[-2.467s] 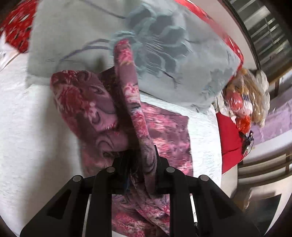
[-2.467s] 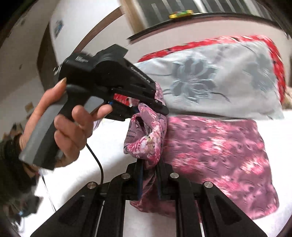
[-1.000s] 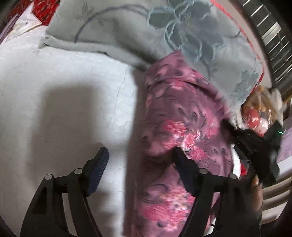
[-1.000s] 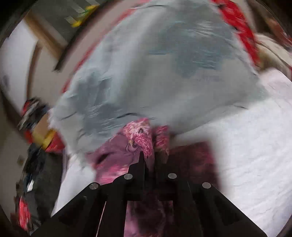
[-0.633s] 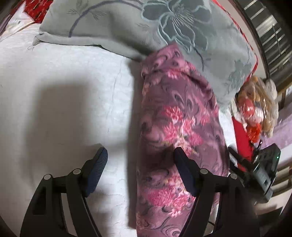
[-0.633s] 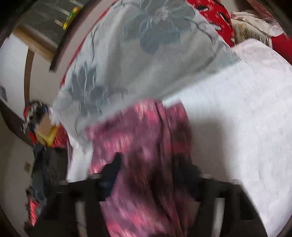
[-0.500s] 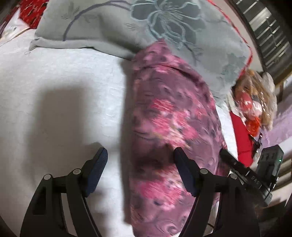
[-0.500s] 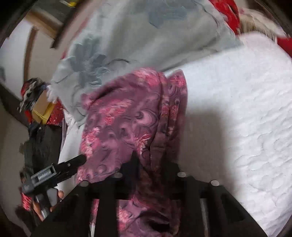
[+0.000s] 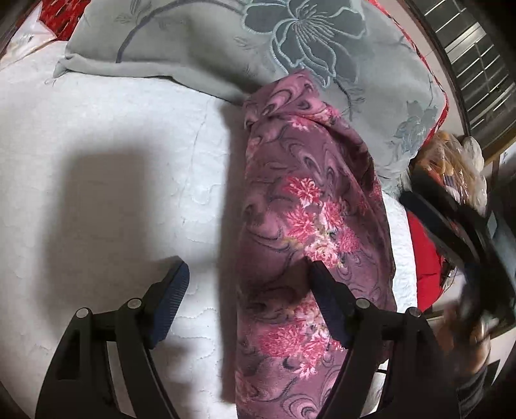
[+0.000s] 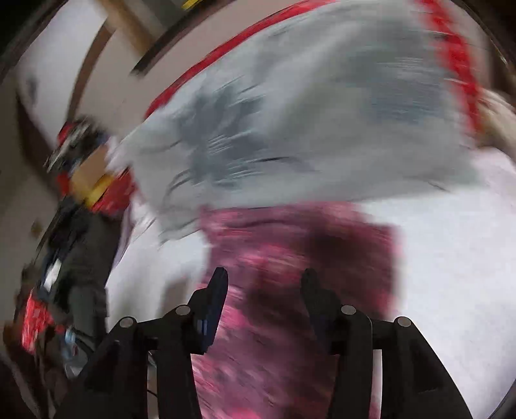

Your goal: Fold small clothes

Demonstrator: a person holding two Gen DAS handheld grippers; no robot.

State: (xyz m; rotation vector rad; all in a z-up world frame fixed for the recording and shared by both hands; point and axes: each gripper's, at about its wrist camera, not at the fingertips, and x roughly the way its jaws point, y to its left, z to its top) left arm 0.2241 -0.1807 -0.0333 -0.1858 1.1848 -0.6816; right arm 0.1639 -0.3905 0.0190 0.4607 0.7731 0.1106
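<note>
A purple garment with pink flowers (image 9: 306, 225) lies folded into a long strip on the white quilted bed (image 9: 113, 177), its far end against a grey flowered pillow (image 9: 258, 48). My left gripper (image 9: 246, 280) is open and empty, just above the strip's left edge. The right hand-held gripper shows blurred at the right of the left wrist view (image 9: 467, 245). In the right wrist view, which is motion-blurred, my right gripper (image 10: 264, 283) is open and empty above the garment (image 10: 306, 245).
The grey pillow (image 10: 290, 129) rests on a red patterned cover (image 9: 61, 9). A bag with stuffed toys (image 9: 458, 161) and a red cushion (image 9: 422, 254) sit past the bed's right edge. Dark clutter (image 10: 71, 258) lies off the bed's left side.
Both grippers let go of the garment and opened. The garment now lies folded on the bed. The right gripper is swinging fast, blurring its view.
</note>
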